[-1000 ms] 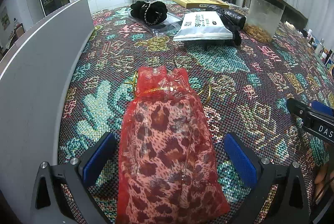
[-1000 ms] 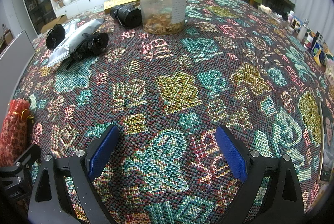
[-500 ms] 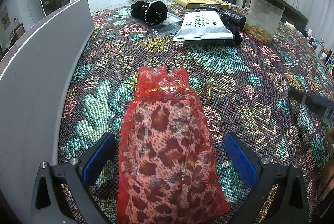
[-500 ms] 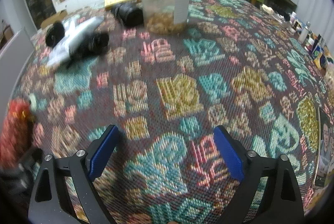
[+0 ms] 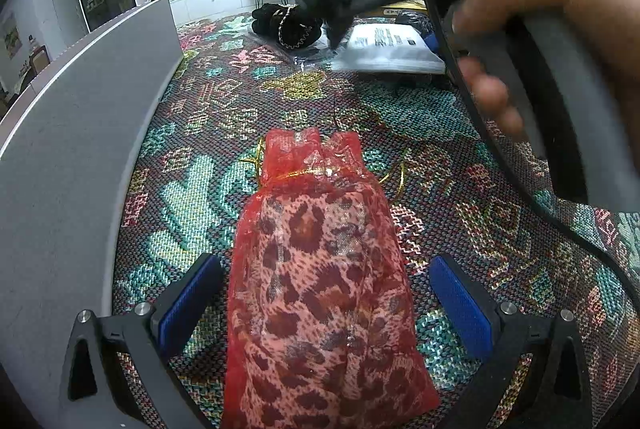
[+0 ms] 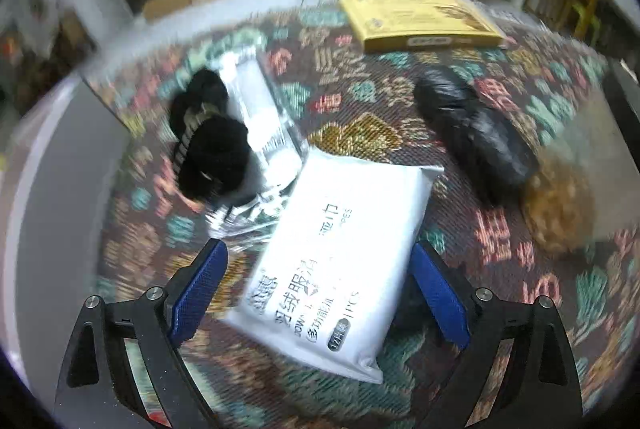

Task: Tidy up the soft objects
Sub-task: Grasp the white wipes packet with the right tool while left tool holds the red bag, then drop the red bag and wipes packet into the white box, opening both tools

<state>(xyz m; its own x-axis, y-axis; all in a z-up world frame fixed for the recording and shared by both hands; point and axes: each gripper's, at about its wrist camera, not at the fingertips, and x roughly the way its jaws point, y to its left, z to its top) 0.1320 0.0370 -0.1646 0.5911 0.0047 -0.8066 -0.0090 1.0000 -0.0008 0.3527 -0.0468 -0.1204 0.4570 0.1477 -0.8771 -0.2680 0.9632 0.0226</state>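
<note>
A red mesh pouch with a leopard-print item inside lies on the patterned cloth between the open fingers of my left gripper, untouched. My right gripper is open and hovers over a white wipes pack, with the pack between its fingers; its body and the hand holding it cross the upper right of the left wrist view. The pack also shows in the left wrist view. A black fuzzy item on clear plastic lies left of the pack. A black bundle lies to the right.
A grey panel runs along the left edge of the table. A yellow flat box lies at the far side. A clear jar with brownish contents stands at the right, blurred.
My right gripper has swung left and forward across the table, from open cloth to over the white wipes pack. It now crosses the left wrist view. The left gripper and pouch have not moved.
</note>
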